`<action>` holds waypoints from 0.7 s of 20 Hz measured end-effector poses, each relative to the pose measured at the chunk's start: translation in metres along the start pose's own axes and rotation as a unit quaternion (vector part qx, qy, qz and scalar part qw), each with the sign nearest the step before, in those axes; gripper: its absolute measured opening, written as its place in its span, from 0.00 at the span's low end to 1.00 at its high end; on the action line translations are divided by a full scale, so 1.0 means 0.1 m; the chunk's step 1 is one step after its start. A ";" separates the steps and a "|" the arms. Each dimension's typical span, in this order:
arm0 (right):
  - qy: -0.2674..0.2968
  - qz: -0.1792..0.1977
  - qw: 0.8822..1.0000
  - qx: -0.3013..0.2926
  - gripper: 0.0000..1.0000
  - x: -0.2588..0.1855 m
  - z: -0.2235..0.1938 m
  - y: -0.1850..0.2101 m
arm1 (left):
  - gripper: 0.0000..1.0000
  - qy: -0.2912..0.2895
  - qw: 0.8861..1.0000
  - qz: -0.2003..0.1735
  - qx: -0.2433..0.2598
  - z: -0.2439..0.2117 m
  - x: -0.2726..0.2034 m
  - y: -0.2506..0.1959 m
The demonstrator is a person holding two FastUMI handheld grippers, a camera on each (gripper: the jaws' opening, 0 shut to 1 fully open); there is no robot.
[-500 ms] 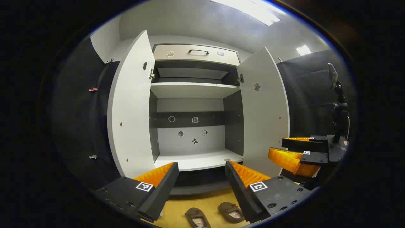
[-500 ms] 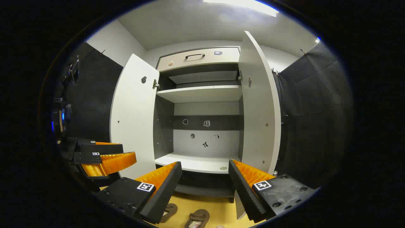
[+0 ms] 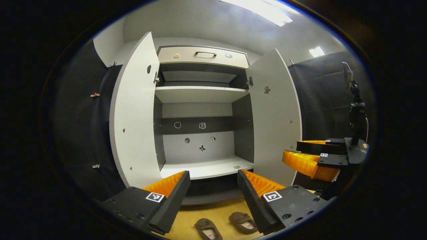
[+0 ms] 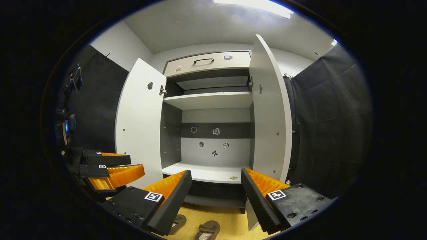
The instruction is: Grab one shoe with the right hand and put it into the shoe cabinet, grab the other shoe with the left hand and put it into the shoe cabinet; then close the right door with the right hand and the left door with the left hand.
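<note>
Both tools hang with jaws spread wide and nothing between them, the left gripper (image 3: 213, 186) and the right gripper (image 4: 217, 188) level and side by side, each aimed straight at the shoe cabinet (image 3: 200, 95). Ahead of the fingertips the left door (image 3: 135, 110) and right door (image 3: 275, 113) stand swung out, so the bottom shelf (image 3: 206, 168) lies reachable for loading. Below and just in front of the tips, both shoes wait on the floor (image 3: 217, 215): the left shoe (image 3: 206, 228) and right shoe (image 3: 243, 222) close together, probably so each tool can drop onto its own.
</note>
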State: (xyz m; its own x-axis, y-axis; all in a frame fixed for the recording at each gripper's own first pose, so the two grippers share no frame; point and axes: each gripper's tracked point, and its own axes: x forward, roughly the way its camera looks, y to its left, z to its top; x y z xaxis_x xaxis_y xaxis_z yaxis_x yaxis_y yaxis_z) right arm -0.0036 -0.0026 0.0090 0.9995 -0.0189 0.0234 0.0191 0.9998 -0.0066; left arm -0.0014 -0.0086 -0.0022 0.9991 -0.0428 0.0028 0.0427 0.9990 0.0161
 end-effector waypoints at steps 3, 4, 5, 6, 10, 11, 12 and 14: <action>0.005 0.003 1.000 -0.003 0.98 0.00 -0.03 0.05 | 0.90 -0.003 1.000 -0.005 -0.002 0.00 0.00 0.00; 0.006 0.005 1.000 -0.004 0.98 0.01 -0.03 0.07 | 0.90 -0.003 1.000 -0.005 -0.006 -0.01 -0.01 0.00; 0.008 0.007 1.000 -0.005 0.98 0.01 -0.05 0.09 | 0.90 -0.001 1.000 -0.005 -0.009 -0.03 -0.02 0.02; 0.012 0.008 1.000 -0.006 0.97 0.01 -0.07 0.11 | 0.90 0.001 1.000 -0.002 -0.011 -0.05 -0.03 0.06; 0.021 0.006 1.000 -0.007 0.98 0.04 -0.15 0.18 | 0.89 -0.004 1.000 0.007 -0.010 -0.06 -0.10 0.19; 0.025 0.006 1.000 -0.008 0.98 0.04 -0.18 0.21 | 0.89 -0.007 1.000 0.005 -0.011 -0.04 -0.11 0.20; 0.028 0.005 1.000 -0.010 0.98 0.04 -0.21 0.24 | 0.90 -0.011 1.000 0.003 -0.011 -0.03 -0.14 0.22; 0.036 0.003 0.999 -0.012 0.98 0.04 -0.28 0.29 | 0.90 -0.015 1.000 -0.001 -0.010 -0.02 -0.18 0.25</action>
State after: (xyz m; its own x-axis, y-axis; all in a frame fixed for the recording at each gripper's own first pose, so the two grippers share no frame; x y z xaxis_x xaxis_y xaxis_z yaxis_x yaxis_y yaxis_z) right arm 0.0020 0.0260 -0.0192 0.9987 -0.0140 -0.0488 0.0125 0.9994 -0.0309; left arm -0.0181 0.0169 -0.0041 0.9985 -0.0452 0.0324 0.0454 0.9990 -0.0047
